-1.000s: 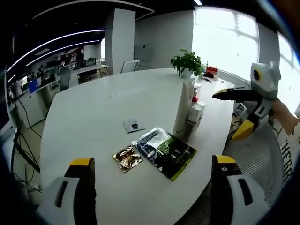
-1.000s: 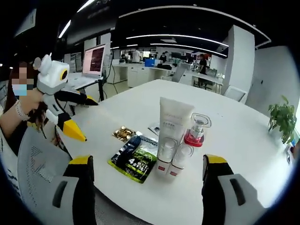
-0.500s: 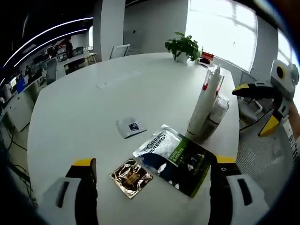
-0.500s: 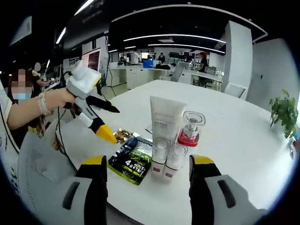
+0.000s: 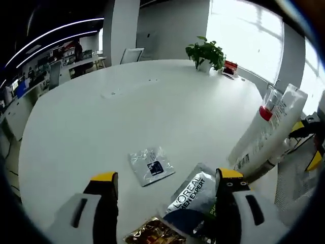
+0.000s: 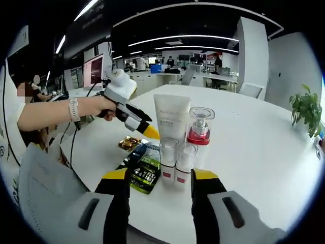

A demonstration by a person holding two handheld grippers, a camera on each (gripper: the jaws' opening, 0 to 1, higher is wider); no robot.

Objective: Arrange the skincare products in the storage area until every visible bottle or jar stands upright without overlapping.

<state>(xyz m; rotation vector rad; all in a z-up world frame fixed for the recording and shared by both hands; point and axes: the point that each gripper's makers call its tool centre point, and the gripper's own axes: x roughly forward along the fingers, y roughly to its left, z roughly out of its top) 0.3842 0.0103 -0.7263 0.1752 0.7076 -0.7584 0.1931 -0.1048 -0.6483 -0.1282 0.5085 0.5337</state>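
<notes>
Left gripper [image 5: 165, 185] spread above the green sachet [image 5: 195, 195], right gripper [image 6: 159, 179] spread — tube [image 6: 171, 119], pump bottle [image 6: 198, 133] upright just beyond.

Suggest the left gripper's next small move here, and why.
Probably ease the left gripper down onto the dark L'Oreal sachet between its open jaws: it lies flat, partly overlapping the neighbouring packets, while the white tube and small bottles already stand upright.
</notes>
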